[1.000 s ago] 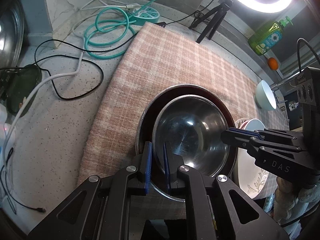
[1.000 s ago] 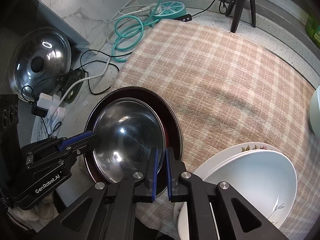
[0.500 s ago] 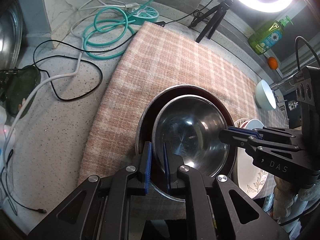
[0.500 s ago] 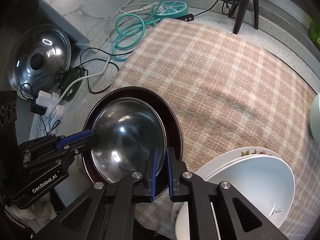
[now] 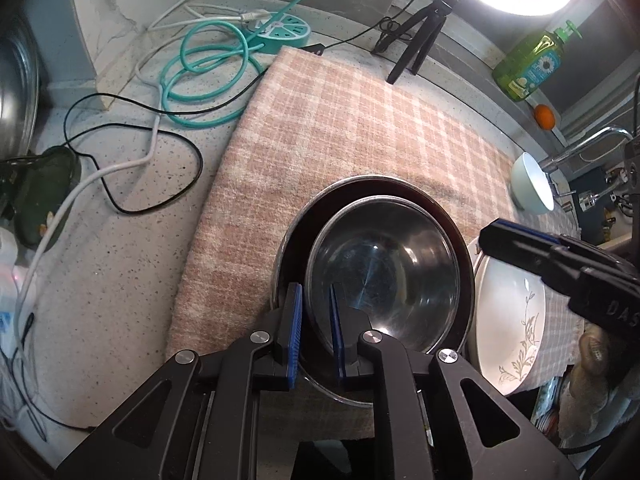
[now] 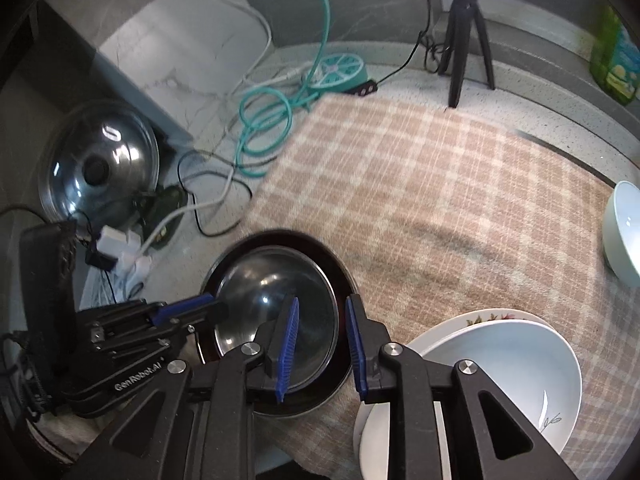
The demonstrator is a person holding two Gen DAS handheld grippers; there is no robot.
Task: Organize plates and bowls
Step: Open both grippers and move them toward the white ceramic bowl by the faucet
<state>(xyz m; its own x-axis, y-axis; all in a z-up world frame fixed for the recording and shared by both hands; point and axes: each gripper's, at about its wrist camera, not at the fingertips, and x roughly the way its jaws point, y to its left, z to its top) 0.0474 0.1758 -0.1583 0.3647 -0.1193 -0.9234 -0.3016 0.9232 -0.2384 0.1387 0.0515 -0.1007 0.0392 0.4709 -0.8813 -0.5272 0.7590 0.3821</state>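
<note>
A steel bowl [image 5: 384,272] [image 6: 272,292] sits nested inside a wider dark bowl [image 5: 360,184] [image 6: 280,236] on the checked cloth. My left gripper [image 5: 316,324] [image 6: 216,306] is shut on the steel bowl's near-left rim, one pad inside and one outside. My right gripper [image 6: 322,344] [image 5: 486,236] hovers just above the bowls' right rim; its jaws are opening and the pads press on nothing. To the right lies a stack of white flowered plates [image 5: 508,308] [image 6: 500,356]. A small pale bowl [image 5: 532,184] [image 6: 624,232] stands at the cloth's far right.
The checked cloth [image 5: 360,112] covers the speckled counter. Teal and black cables [image 5: 208,64] lie at the back left, a pot lid [image 6: 96,168] further left. A tripod [image 6: 464,40], a green soap bottle [image 5: 528,64] and a tap [image 5: 592,140] stand behind.
The right gripper's jaws have parted and let go of the bowl's rim, and it has lifted a little. The left gripper and the bowls stay put.
</note>
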